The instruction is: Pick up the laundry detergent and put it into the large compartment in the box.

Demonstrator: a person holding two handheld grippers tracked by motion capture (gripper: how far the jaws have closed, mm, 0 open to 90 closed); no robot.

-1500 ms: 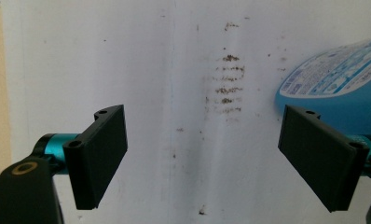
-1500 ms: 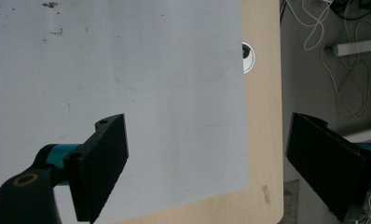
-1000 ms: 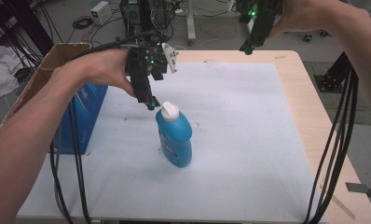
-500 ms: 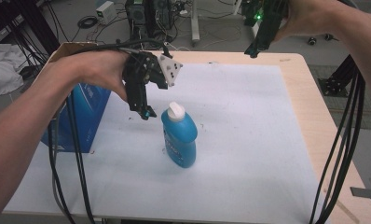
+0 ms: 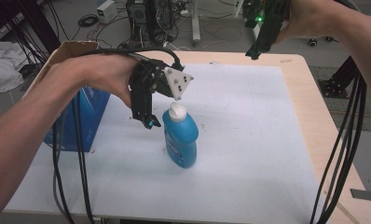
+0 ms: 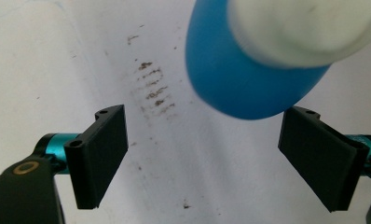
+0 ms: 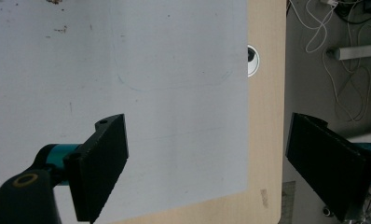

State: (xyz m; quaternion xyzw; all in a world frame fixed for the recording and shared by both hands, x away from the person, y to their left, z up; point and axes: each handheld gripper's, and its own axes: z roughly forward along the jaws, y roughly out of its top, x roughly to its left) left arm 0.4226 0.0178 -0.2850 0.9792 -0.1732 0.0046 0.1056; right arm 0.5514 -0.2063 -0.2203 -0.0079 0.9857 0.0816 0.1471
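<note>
Blue bottle (image 5: 181, 140) with a white cap (image 5: 177, 111) stands upright near the middle of the surface (image 5: 249, 154), on the pale sheet that covers most of the wooden top. At its nine o'clock, just beside the cap and shoulder and not touching them, hangs the left gripper (image 5: 147, 122), held in the person's left hand (image 5: 97, 79) and pointing down at the sheet; its grey three-cornered plate (image 5: 179, 83) sits just above the cap. In the left gripper view the jaws stand wide apart and hold nothing, with the bottle (image 6: 249, 70) blurred and close at one o'clock, its cap (image 6: 305, 23) at the top edge, and a patch of brown smudges (image 6: 153, 86) on the sheet between the jaws at twelve o'clock. Farther out, at nine o'clock of the bottle, a blue box (image 5: 83, 121) stands by an open cardboard carton (image 5: 65, 51) at the surface's edge. At one o'clock, well apart and raised over the far edge, the right gripper (image 5: 254, 55) hangs from the right hand (image 5: 314, 21); in its own view its jaws are wide open and empty, above the sheet's corner and a bare wooden strip (image 7: 265, 116).
</note>
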